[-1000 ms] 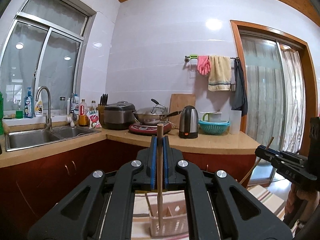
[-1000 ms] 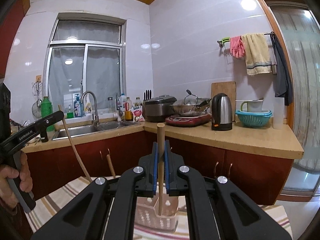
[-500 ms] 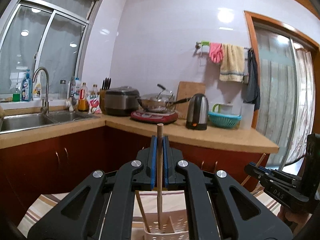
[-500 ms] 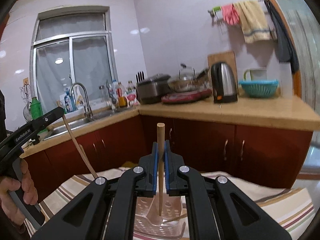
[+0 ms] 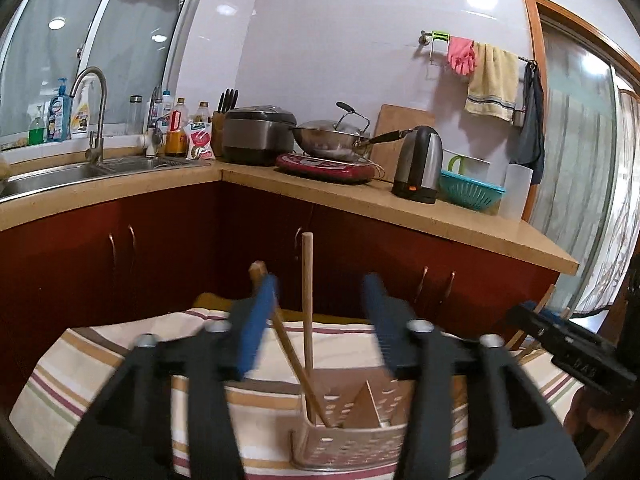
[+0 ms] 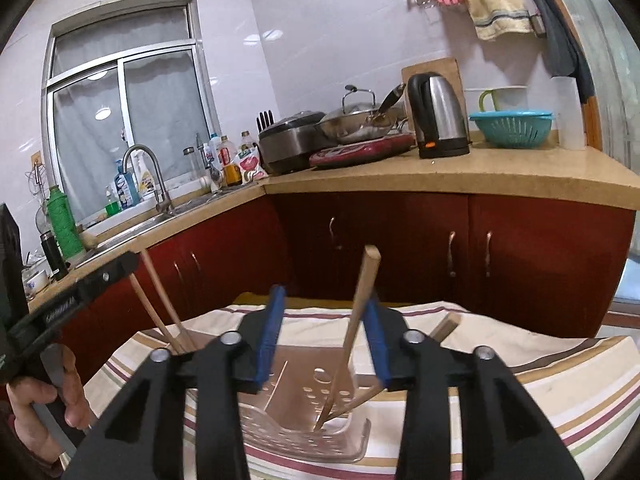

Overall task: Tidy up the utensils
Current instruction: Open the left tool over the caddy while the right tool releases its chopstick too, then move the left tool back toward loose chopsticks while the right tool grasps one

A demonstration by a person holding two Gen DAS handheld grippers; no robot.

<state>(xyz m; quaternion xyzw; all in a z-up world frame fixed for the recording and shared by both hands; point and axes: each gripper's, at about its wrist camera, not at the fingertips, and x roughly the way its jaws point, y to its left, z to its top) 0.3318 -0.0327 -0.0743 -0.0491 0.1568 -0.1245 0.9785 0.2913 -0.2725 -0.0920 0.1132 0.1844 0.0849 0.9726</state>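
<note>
A clear perforated utensil holder (image 5: 352,444) stands on a striped cloth. My left gripper (image 5: 320,324) is open above it; one wooden chopstick (image 5: 307,300) stands upright between the jaws, free of them, and a second (image 5: 292,356) leans beside it in the same compartment. My right gripper (image 6: 324,336) is open over the holder (image 6: 304,428); a chopstick (image 6: 358,312) leans against the right blue pad with its tip in the holder. Another stick (image 6: 356,404) lies low inside. The left gripper's two chopsticks also show in the right wrist view (image 6: 160,308).
The striped cloth (image 6: 540,364) covers the table. Red cabinets (image 5: 160,248) and an L-shaped worktop with sink (image 5: 52,172), rice cooker, wok, kettle (image 5: 418,170) and teal basket stand behind. The other hand-held gripper (image 5: 576,356) is at the right edge.
Both grippers have opened and let go of their chopsticks, which now stand in the holder. Both cameras have tilted down toward the table.
</note>
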